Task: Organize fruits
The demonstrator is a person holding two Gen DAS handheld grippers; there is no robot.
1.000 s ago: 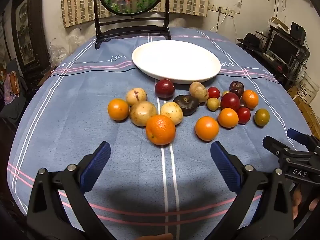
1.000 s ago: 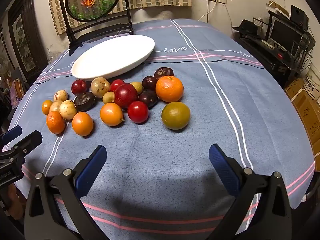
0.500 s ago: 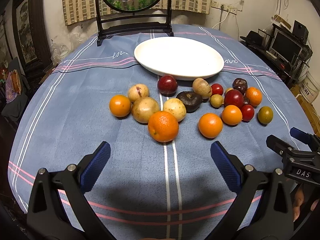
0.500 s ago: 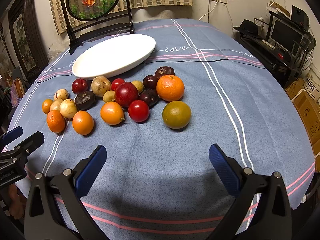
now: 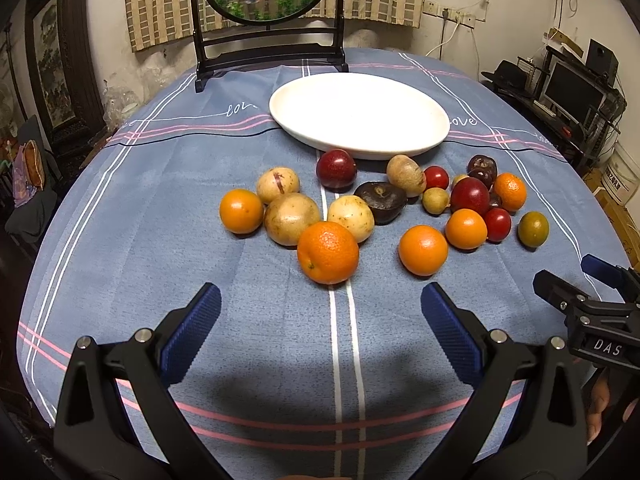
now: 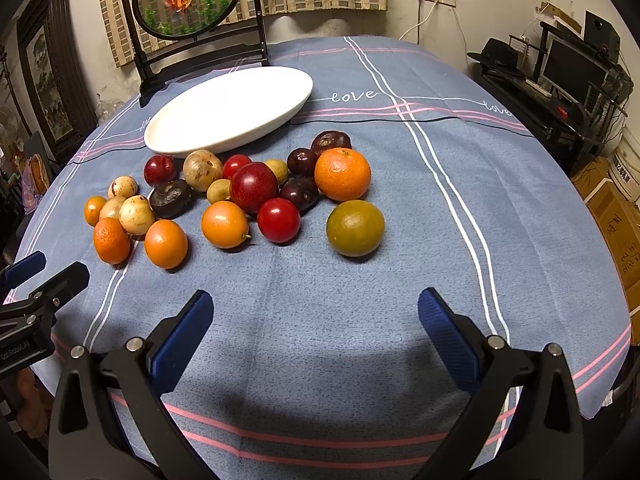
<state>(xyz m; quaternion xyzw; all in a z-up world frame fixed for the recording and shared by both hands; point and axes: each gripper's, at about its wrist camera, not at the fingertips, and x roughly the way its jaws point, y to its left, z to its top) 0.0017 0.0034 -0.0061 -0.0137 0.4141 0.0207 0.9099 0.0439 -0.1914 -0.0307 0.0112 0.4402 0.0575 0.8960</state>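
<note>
Left claw (image 5: 320, 328): mine, jaws spread wide, holding nothing, low over the bench (image 5: 120, 240) near its front edge.
Right claw (image 6: 316, 332): also spread wide and holding nothing, over bare cloth in front of the fruit.
Fruit: all loose on the blue cloth, in a band between both claws and the white plate (image 5: 360, 116); plate has nothing on it.
Nearest to left claw: large orange (image 5: 328, 253), straight ahead on the white stripe, touching the pale round fruit (image 5: 351, 218) behind it.
Nearest to right claw: green-orange citrus (image 6: 355, 228), standing apart from the cluster.
Step in hand (judgement): first pick not yet begun; approach only.
Method, left: come in level, centre the orange between the pads, close across its widest part; round skin may roll, so squeeze gently.
Method, right: take the green-orange citrus first, no neighbours to knock.
Risk: pads nudging the touching fruit sends them rolling.
Placement: set down well inside the plate rim, not dropped.
</note>
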